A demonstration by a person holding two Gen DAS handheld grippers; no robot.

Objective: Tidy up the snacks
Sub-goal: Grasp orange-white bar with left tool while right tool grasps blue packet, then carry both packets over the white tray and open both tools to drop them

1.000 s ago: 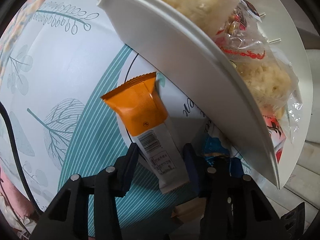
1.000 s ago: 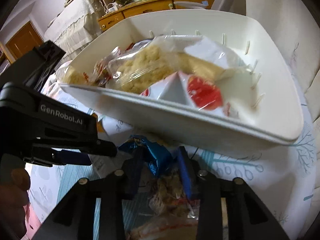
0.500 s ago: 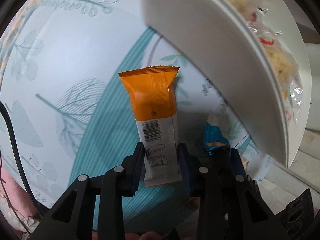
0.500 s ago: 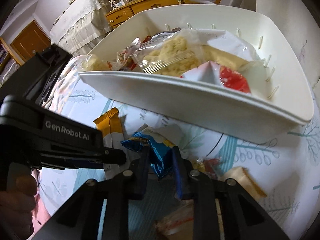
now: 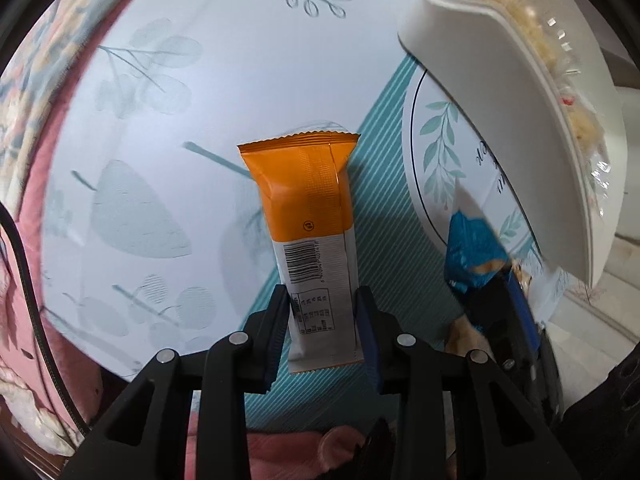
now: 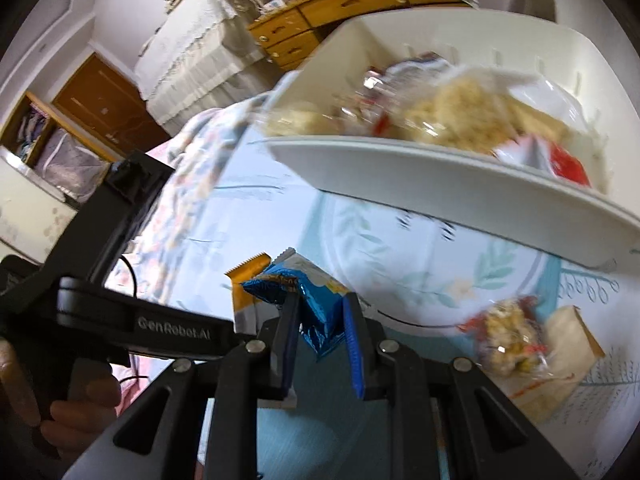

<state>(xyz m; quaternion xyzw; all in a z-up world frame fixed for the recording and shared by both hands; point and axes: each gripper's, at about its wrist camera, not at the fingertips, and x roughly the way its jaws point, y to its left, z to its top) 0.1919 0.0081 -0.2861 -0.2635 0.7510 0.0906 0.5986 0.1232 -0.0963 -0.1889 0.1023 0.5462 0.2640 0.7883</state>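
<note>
My left gripper (image 5: 322, 300) is shut on an orange and white snack bar (image 5: 308, 216) and holds it above the leaf-print tablecloth. My right gripper (image 6: 320, 304) is shut on a blue snack packet (image 6: 308, 300) and holds it off the table; the packet also shows at the right of the left wrist view (image 5: 472, 252). The white basket (image 6: 440, 176) sits ahead of both grippers, filled with several clear bags of puffed snacks. The orange bar's tip shows behind the blue packet in the right wrist view (image 6: 248, 276).
Two loose snack bags (image 6: 508, 336) lie on the tablecloth (image 5: 180, 128) to the right of my right gripper. The left gripper's body (image 6: 120, 312) is close on the left. A wooden dresser (image 6: 340, 12) and a covered table stand far behind.
Both grippers have closed on their snacks and lifted them up and back from the basket. The basket now sits farther away in both views.
</note>
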